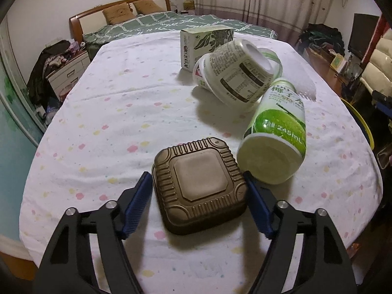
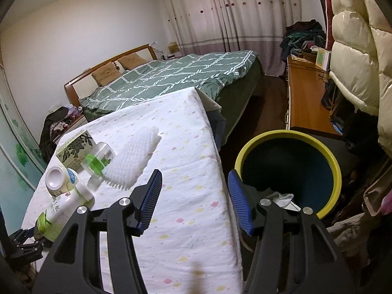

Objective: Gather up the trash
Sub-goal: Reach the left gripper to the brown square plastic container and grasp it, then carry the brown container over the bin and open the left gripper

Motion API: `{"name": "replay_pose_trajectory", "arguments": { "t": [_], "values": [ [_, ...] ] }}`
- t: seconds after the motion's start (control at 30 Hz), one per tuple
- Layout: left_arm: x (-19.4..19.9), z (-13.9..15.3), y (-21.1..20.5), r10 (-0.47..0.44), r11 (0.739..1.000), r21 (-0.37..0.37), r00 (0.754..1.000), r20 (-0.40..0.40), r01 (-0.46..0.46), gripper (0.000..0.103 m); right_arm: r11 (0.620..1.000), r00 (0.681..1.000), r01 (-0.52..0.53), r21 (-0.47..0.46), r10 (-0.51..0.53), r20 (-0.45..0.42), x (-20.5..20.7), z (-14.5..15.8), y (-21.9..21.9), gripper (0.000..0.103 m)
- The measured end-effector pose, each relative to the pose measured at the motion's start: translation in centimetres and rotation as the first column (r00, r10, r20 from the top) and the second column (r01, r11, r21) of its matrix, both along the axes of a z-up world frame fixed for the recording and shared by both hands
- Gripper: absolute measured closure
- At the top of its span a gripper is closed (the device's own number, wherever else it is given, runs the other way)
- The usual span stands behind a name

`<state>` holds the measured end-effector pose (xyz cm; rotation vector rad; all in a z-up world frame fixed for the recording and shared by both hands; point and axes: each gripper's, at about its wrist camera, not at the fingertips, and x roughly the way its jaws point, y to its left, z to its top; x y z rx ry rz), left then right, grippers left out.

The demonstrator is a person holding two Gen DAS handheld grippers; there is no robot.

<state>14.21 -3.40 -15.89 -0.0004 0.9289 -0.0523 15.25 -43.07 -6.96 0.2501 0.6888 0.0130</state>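
Straddling the brown ridged tray (image 1: 199, 187) with left gripper (image 1: 198, 205) jaws partly closed, pads just beside its two sides, apparently not yet pressing; tray flat on the tablecloth (image 1: 110, 112), directly ahead. Farther right, right gripper (image 2: 194, 202) half open, empty, near the yellow-rimmed bin (image 2: 336, 169).

Beyond the tongs stands a wooden-framed bed (image 2: 152, 78) with a green checked quilt (image 2: 186, 71) and two brown pillows (image 1: 129, 11). Pale curtains with pink dots (image 2: 220, 17) hang behind it. A long orange-brown wooden cabinet (image 2: 306, 98) runs along the right side, bearing piled dark clothes (image 2: 303, 36). A cream quilted jacket (image 2: 355, 49) hangs at far right.
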Motion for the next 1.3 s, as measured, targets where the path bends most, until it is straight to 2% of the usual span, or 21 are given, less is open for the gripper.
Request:
{"name": "replay_pose_trajectory", "arguments": {
  "t": [0.23,0.43,0.87,1.1,1.3],
  "values": [
    [-0.2,0.2,-0.1,0.01,1.0,0.019,1.0,0.018,-0.011,0.037,1.0,1.0,-0.011,0.004,0.011,-0.004,-0.1,-0.1,0.5,0.049],
    [-0.6,1.0,0.1,0.022,0.999,0.035,0.999,0.042,-0.023,0.038,1.0,1.0,-0.017,0.013,0.017,-0.008,-0.2,-0.1,0.5,0.049],
    [-2.6,5.7,1.8,0.043,0.999,0.015,0.988,0.151,-0.046,0.038,0.999,0.999,-0.035,0.015,0.035,0.007,-1.0,0.4,0.9,0.049],
    [-2.5,9.3,-0.8,-0.038,0.999,0.025,0.976,0.217,0.033,0.038,1.0,0.999,-0.012,0.008,0.012,0.034,-2.1,1.3,-0.4,0.049],
    [-0.4,11.6,-6.2,-0.159,0.986,0.003,0.952,0.261,0.164,0.038,0.998,0.997,0.059,-0.008,-0.058,0.054,-3.9,1.7,-3.1,0.049]
  ]
}}
